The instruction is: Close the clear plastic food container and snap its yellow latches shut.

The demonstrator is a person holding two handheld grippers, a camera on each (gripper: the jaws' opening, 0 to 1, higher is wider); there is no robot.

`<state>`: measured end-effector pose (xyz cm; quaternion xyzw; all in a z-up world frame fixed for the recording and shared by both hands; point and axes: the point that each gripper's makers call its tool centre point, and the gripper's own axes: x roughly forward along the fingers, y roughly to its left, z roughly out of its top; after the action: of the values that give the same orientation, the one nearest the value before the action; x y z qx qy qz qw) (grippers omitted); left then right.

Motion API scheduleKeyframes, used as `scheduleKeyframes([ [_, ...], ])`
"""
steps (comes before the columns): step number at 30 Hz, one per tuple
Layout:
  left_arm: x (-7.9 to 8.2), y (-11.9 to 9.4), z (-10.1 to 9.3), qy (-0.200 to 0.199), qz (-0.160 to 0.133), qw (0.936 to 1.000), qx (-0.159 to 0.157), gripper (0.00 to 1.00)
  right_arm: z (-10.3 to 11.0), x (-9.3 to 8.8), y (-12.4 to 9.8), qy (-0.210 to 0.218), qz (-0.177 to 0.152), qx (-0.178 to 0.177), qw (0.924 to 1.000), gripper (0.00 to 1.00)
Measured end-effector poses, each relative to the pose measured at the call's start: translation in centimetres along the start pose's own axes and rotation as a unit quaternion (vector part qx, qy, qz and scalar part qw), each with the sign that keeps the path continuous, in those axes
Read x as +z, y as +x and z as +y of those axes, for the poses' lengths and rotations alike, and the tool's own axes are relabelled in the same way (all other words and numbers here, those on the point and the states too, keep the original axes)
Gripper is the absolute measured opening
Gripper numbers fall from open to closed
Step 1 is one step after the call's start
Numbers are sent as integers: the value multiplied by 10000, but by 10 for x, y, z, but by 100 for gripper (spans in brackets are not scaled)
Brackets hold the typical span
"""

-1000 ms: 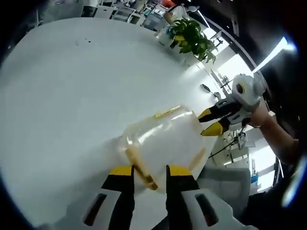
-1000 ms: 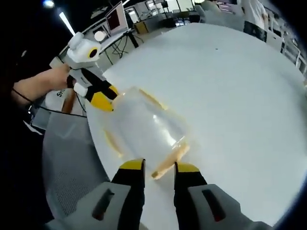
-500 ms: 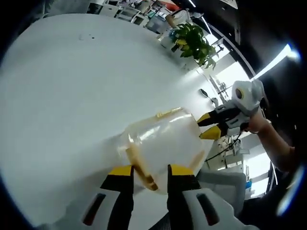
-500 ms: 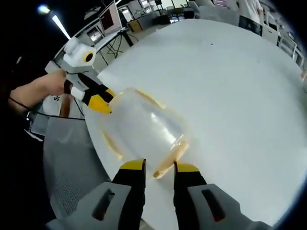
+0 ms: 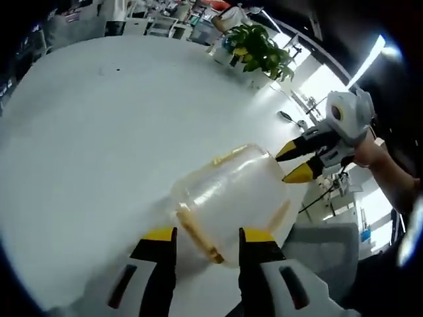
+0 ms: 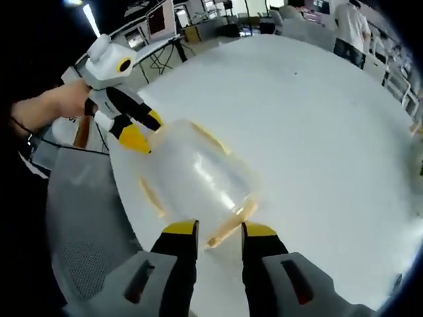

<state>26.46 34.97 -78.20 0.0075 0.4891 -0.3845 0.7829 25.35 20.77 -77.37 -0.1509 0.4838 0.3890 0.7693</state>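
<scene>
The clear plastic container (image 5: 228, 195) lies on the white table (image 5: 99, 132) near its edge, with yellow latches on its sides. One latch (image 5: 198, 236) lies between the jaws of my left gripper (image 5: 209, 236), which stands open at the container's near end. My right gripper (image 5: 294, 163) shows at the far end, open. In the right gripper view the container (image 6: 195, 175) has a yellow latch (image 6: 228, 224) between the jaws of my open right gripper (image 6: 219, 230). My left gripper (image 6: 139, 129) is at the far end there. Whether the lid is seated I cannot tell.
A potted plant (image 5: 261, 53) stands at the table's far edge. A grey mesh chair (image 6: 79, 224) sits just off the table edge beside the container. People (image 6: 350, 26) and a monitor (image 6: 162, 20) are beyond the table. A hand (image 6: 59, 105) holds the left gripper.
My left gripper's jaws have spread a little around the latch. Both views have shifted slightly with the hands; the container lies where it was.
</scene>
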Motion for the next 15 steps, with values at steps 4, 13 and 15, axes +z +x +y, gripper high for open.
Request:
scheduleKeyframes([
  [4, 5, -2, 7, 504, -82, 9982, 316, 37, 0, 1, 0, -416, 79, -43, 9991, 25],
  [13, 39, -14, -21, 2219, -768, 9712, 396, 40, 11, 30, -12, -1439, -775, 92, 9865, 29],
  [15, 42, -11, -38, 2740, -802, 9582, 188, 34, 22, 40, -12, -1340, -1054, 387, 9846, 29],
])
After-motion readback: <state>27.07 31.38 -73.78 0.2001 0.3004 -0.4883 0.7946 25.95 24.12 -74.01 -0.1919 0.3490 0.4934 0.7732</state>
